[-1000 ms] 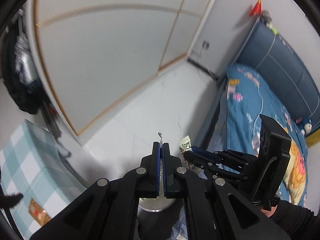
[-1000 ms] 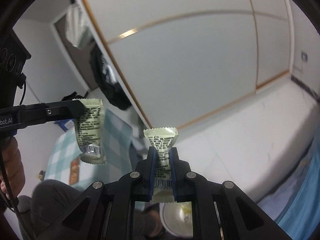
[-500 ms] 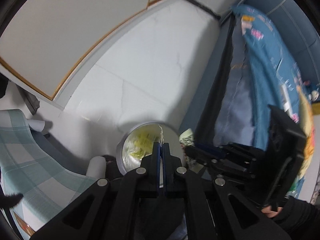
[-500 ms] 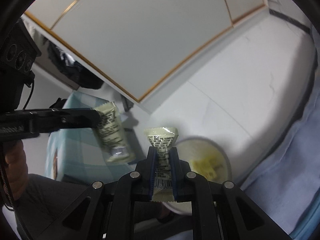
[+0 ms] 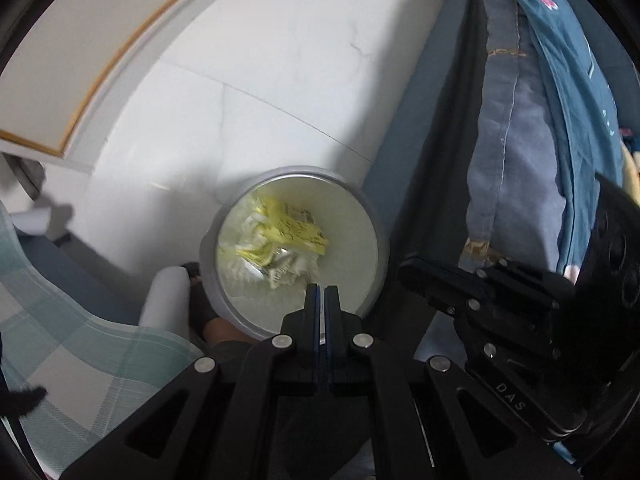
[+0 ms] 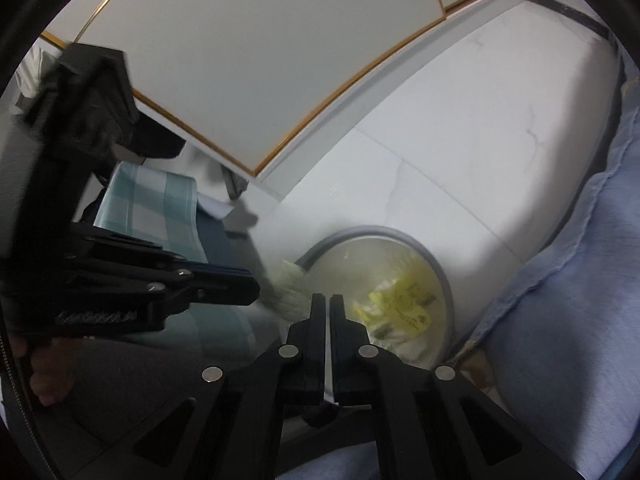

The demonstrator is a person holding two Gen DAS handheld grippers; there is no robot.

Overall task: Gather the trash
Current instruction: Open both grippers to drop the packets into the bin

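A round grey trash bin [image 5: 294, 174] stands on the white floor beside the bed, with yellow and pale wrappers [image 5: 280, 240] inside. It also shows in the right wrist view [image 6: 444, 276]. My left gripper [image 5: 321, 292] hangs over the bin's near rim, fingers together with nothing visible between them. A blurred pale green wrapper [image 6: 288, 284] is in the air at the bin's left edge, just off the left gripper's tip [image 6: 244, 290]. My right gripper [image 6: 328, 300] hangs over the bin, fingers nearly together with a thin empty gap.
A bed with blue bedding [image 5: 520, 160] rises right of the bin. A teal checked cloth [image 5: 80, 320] covers a surface on the left. White cabinet doors with gold trim [image 6: 280, 60] stand behind. The person's dark-trousered legs [image 6: 140, 400] sit close below.
Both grippers tilted down over the bin. The right gripper no longer holds its green wrapper. The left gripper's wrapper has left its fingers and is falling at the bin's edge.
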